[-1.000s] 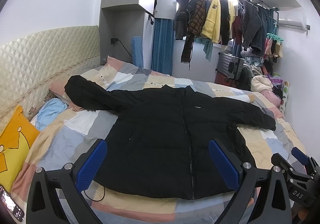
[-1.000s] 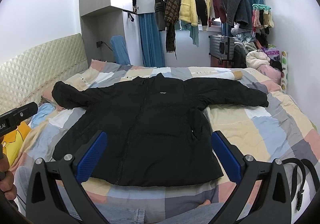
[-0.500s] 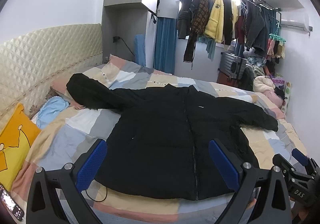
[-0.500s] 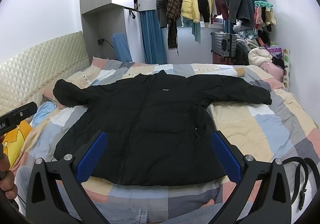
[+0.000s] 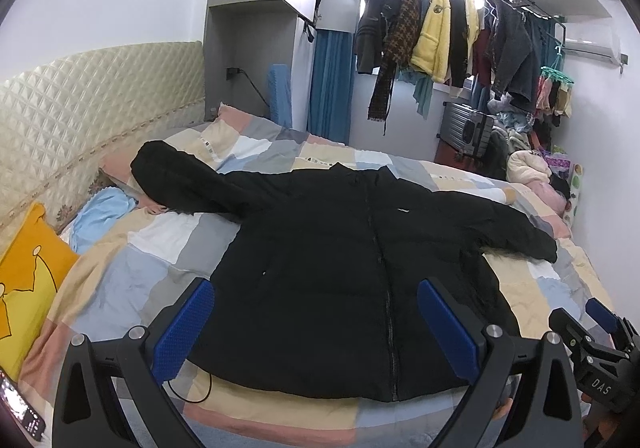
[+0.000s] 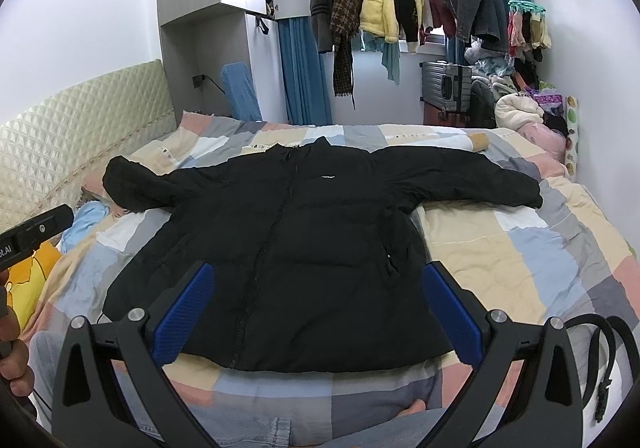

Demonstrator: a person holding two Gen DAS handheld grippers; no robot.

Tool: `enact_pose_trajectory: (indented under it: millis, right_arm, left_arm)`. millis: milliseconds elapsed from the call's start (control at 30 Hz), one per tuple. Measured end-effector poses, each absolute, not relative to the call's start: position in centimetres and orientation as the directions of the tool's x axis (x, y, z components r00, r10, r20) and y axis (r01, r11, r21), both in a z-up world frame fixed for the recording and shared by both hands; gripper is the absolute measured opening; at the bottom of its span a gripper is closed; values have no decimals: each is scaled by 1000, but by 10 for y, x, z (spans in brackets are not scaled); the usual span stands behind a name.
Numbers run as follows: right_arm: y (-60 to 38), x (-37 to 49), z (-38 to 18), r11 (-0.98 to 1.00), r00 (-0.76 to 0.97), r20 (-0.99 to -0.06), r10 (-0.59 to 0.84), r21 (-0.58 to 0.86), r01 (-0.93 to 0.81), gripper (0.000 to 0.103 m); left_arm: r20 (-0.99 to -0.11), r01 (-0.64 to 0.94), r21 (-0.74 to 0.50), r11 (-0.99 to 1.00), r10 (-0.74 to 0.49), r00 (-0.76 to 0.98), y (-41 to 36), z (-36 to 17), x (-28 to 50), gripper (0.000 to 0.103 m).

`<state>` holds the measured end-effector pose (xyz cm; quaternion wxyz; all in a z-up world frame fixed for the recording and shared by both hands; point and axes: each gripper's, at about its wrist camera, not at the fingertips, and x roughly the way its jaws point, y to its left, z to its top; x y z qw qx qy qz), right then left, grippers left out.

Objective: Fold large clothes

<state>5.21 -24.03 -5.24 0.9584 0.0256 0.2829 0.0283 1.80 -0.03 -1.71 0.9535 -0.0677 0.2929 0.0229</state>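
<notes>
The jacket (image 6: 304, 248) lies spread flat on the bed (image 6: 540, 260) — pillow (image 5: 28, 284) at its left, hanging clothes (image 6: 400, 0) behind.

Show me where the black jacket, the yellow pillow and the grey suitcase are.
black jacket (image 6: 304, 248), right wrist view, chest panel beside the zipper.
yellow pillow (image 5: 28, 268), left wrist view, its front face.
grey suitcase (image 6: 446, 88), right wrist view, its ribbed front.

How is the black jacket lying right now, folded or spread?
Spread. The black jacket lies flat on the bed, front up and zipped, both sleeves stretched out sideways; nothing is folded over yet.
</notes>
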Motion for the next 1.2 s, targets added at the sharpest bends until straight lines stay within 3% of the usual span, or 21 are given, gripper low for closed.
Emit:
enact_pose_trajectory:
  millis: [200,400,533,700,867,1067,1200]
  right_arm:
    - [-252,63,-48,996,844,-533,52,93,-2,103]
    - [-278,87,-39,992,851,-524,45,123,24,103]
    - [-302,101,-33,986,867,-497,-29,127,106,103]
    - [-331,122,-32,984,884,-466,-40,134,116,103]
    - [-344,153,-37,990,884,-449,-132,-16,140,103]
    - [-381,192,-41,988,884,-449,-129,21,155,103]
    - [-413,220,-46,977,885,-456,-93,128,168,103]
  left_arm:
    - [-532,-60,-110,992,-8,847,0,-7,30,103]
    - [-468,-38,5,999,36,883,-9,2,57,103]
    - [-421,15,36,999,2,907,-12,-10,87,103]
    - [-487,39,-39,998,-53,872,3,-45,129,103]
    - [-506,7,-115,993,-65,860,24,-69,147,103]
    - [-512,-9,-104,995,-45,858,35,-80,174,103]
    - [-526,-8,-83,997,-37,850,35,-95,194,103]
